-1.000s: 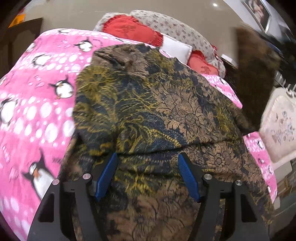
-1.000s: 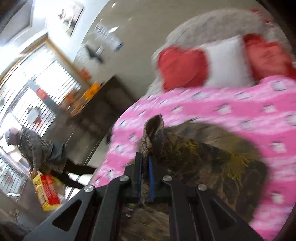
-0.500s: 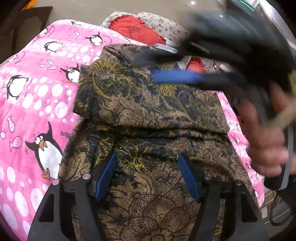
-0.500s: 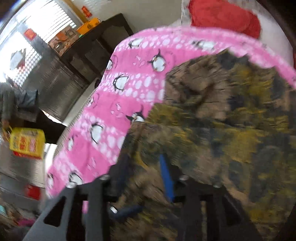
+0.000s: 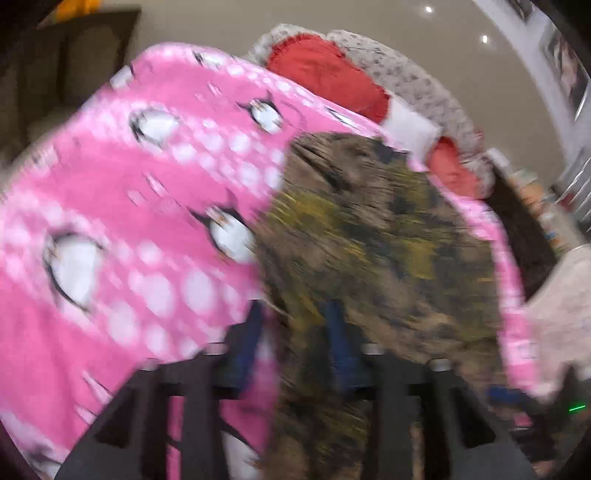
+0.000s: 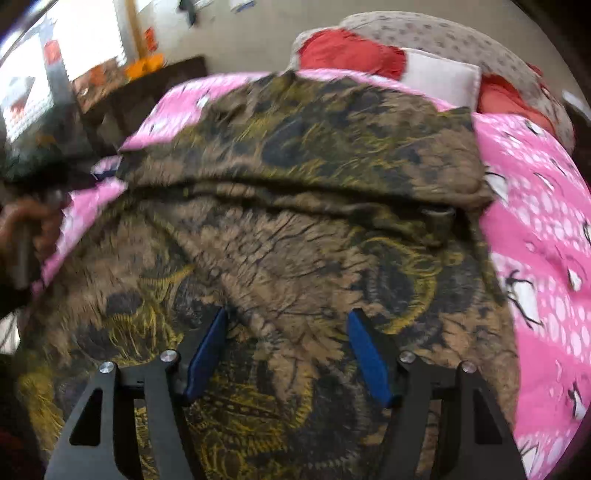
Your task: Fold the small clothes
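Observation:
A brown, gold and navy patterned garment point(image 6: 295, 229) lies folded once on a pink penguin blanket point(image 6: 535, 221); its far half is doubled over, the fold edge running across the middle. My right gripper point(image 6: 286, 317) is open above the near half, holding nothing. In the blurred left wrist view the garment point(image 5: 369, 240) fills the right half, and my left gripper point(image 5: 295, 321) stands open over its left edge, where it meets the blanket point(image 5: 129, 221).
Red and white cushions point(image 6: 439, 74) and a spotted pillow point(image 6: 443, 33) lie at the head of the bed. A dark cabinet point(image 6: 122, 99) stands to the left. The hand with the left gripper point(image 6: 26, 229) shows at the garment's left edge.
My right gripper let go of the garment's corner after carrying it over, and now hovers open. My left gripper has swung left to the garment's edge, its jaws somewhat narrower.

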A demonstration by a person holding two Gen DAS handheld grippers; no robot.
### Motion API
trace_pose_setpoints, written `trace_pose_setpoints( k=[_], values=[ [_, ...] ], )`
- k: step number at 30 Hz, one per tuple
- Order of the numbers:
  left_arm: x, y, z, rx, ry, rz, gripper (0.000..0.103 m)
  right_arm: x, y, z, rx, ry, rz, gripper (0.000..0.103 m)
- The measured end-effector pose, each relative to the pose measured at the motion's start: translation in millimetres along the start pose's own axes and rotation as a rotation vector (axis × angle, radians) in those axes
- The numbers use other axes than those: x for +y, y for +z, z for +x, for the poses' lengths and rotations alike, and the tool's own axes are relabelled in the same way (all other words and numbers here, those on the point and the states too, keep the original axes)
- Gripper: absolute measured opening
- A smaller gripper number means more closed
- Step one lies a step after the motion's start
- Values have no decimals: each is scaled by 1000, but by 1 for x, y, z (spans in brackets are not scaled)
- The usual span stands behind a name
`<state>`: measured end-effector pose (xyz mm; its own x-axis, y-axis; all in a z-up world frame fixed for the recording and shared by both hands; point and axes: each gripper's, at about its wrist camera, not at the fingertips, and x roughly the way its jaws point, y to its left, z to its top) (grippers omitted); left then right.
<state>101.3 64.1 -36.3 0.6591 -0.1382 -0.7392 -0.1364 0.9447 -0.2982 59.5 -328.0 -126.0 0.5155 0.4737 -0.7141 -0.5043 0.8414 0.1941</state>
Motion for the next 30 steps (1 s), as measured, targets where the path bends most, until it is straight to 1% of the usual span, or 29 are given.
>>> trace_pose_setpoints(
  k=[1, 3, 5, 6, 7, 8, 9, 10, 12, 13, 14, 15, 16, 17, 18, 19, 21, 22, 23, 24, 25, 26, 27, 28, 30],
  values=[
    [-1, 0, -5, -41, 31, 2, 0, -5, 3, -3, -15, -6, 20, 71],
    [1, 1, -9, -62, 35, -10, 0, -22, 13, -16, -62, 17, 86, 70],
    [-2, -2, -3, -44, 29, 12, 0, -48, 25, -33, -133, 17, 178, 70],
    [-3, -2, 1, -29, 26, 20, 0, -66, 34, -41, -169, -14, 239, 70],
    [-3, -3, 5, -25, 36, 26, 0, -78, 42, -43, -183, -53, 284, 70],
    [-2, -5, 7, -26, 36, 19, 0, -95, 57, -40, -174, -114, 327, 70],
    [-1, -6, 8, -28, 27, 0, 0, -104, 66, -37, -168, -132, 339, 69],
    [3, -6, 8, -26, 18, -27, 0, -113, 79, -28, -153, -129, 342, 65],
    [5, -5, 7, -23, 18, -44, 0, -117, 98, -12, -138, -180, 307, 56],
    [6, -5, 5, -20, 18, -40, 0, -116, 102, -7, -136, -178, 290, 56],
    [5, -4, 4, -15, 16, -37, 0, -118, 107, 9, -86, -170, 268, 54],
    [5, -4, 2, -13, 10, -33, 0, -124, 108, 25, 9, -215, 264, 53],
    [5, -3, -2, -20, 7, -25, 0, -128, 104, 38, 100, -291, 256, 53],
    [5, -1, -6, -30, 14, -18, 0, -138, 97, 42, 139, -366, 270, 56],
    [5, 1, -11, -43, 22, -13, 0, -149, 88, 32, 87, -394, 313, 64],
    [4, 4, -17, -69, 36, -9, 0, -156, 80, 27, 85, -439, 337, 66],
    [1, 13, -23, -102, 45, -10, 0, -161, 70, 24, 104, -489, 341, 65],
    [-4, 18, -28, -127, 36, -15, 0, -164, 65, 22, 121, -479, 351, 56],
    [-10, 22, -31, -144, 23, -14, 0, -165, 65, 20, 103, -461, 359, 52],
    [-17, 26, -31, -150, 7, -8, 2, -163, 66, 8, 52, -451, 370, 50],
    [-28, 30, -26, -139, -20, 6, 6, -159, 70, -1, 0, -445, 366, 50],
    [-38, 32, -20, -125, -33, 24, 8, -147, 80, -11, -68, -412, 338, 50],
    [-47, 32, -13, -116, -26, 43, 8, -137, 88, -13, -97, -388, 307, 50],
    [-59, 32, -3, -107, 3, 71, 8, -121, 103, -13, -123, -361, 247, 50],
    [-70, 30, 17, -84, 42, 101, 8, -95, 125, -4, -154, -324, 155, 50]
  ],
)
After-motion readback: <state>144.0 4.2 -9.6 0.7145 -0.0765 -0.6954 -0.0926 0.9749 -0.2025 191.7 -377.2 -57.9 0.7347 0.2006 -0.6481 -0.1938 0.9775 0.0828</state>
